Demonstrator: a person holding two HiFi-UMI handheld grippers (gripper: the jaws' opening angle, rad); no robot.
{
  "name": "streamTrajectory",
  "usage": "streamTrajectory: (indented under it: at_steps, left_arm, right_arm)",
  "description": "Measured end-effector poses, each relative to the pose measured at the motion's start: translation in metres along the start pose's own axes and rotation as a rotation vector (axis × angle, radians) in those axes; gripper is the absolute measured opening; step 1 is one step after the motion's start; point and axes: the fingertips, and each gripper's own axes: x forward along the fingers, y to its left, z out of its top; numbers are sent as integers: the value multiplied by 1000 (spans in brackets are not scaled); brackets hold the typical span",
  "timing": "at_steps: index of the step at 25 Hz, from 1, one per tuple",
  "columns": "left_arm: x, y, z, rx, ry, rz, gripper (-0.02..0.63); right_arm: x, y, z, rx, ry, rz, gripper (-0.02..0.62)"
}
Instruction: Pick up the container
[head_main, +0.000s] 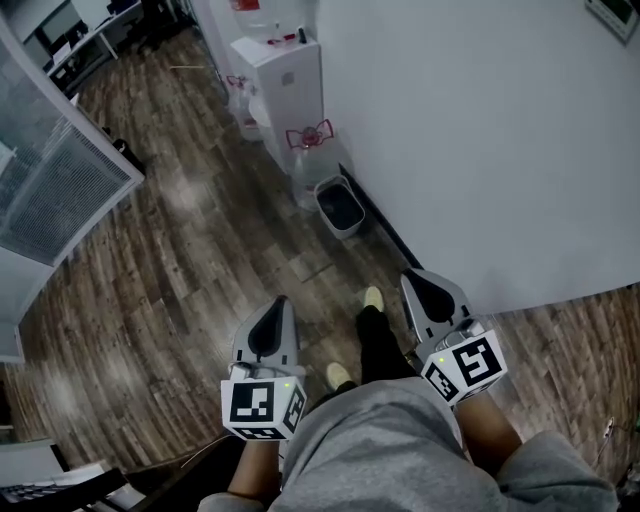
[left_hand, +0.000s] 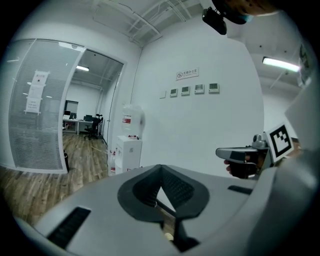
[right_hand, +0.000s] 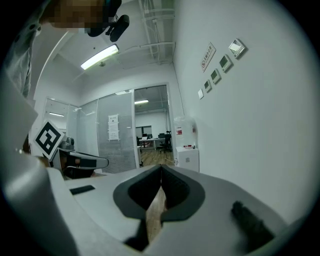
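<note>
Grey left hand-held gripper (head_main: 280, 302), brown floor (head_main: 180, 270)

Glossy wood floor (head_main: 200, 260), matt white wall (head_main: 480, 150)

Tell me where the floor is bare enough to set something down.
The wood floor between the glass partition and the bin is bare. Along the wall it is crowded: the water dispenser, a water jug and the bin stand in a row. Your shoes take the spot nearest you.

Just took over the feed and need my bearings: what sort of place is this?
Probably an office corridor. There is a water dispenser against the wall, a glass partition with blinds opposite, and desks at the far end.
</note>
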Motion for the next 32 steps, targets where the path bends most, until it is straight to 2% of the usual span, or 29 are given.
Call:
streamTrajectory:
  at_steps: [3,9,18,32]
  left_arm:
    - [24,0,2,2,16,-11,14]
    - [85,8,21,-4,26,-14,14]
    - [175,18,49,-9,60,6,14]
    - [247,4,77,-20,64,22,14]
  right_arm:
    - [18,-17,1,4,0,3,25]
    - [63,-62,17,-52,8,3,25]
    - [126,-132,33,-49,30,21,25]
    - [172,-183,50,-45,17,106,25]
